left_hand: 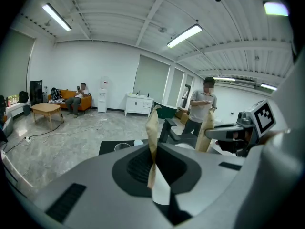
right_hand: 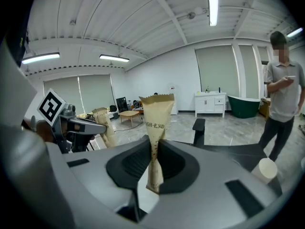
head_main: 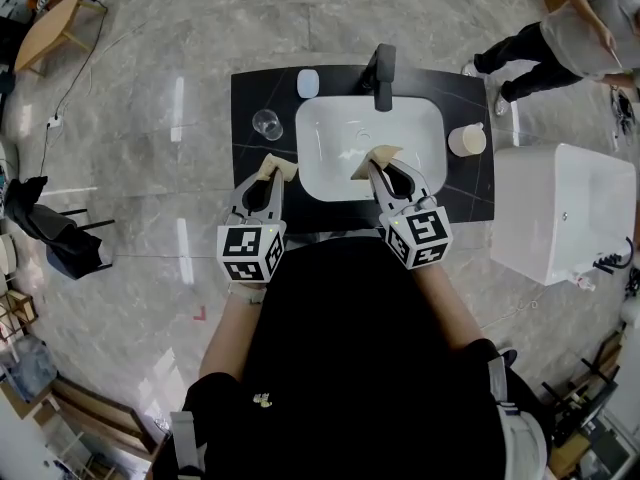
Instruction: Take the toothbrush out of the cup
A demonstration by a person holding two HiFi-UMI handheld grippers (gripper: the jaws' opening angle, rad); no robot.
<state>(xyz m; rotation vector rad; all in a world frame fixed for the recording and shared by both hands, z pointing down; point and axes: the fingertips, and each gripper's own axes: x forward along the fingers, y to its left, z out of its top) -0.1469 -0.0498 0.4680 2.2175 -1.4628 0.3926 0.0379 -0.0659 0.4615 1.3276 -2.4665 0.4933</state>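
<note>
No toothbrush shows in any view. A clear glass cup [head_main: 267, 123] stands on the black counter [head_main: 250, 98] left of the white sink [head_main: 330, 173], and a cream cup [head_main: 466, 140] stands on the right. My left gripper [head_main: 271, 173] is shut on a tan paper packet [head_main: 282, 168] near the counter's front left. My right gripper [head_main: 374, 165] is shut on a second tan packet [head_main: 384, 155] over the sink's front edge. In the gripper views each packet [left_hand: 152, 137] [right_hand: 156, 128] stands upright between the jaws.
A black faucet [head_main: 383, 73] rises behind the sink, with a pale blue object [head_main: 308, 83] beside it. A white box-shaped unit [head_main: 560, 213] stands right of the counter. A person [head_main: 560, 38] stands at the far right. A dark chair [head_main: 60, 233] sits left.
</note>
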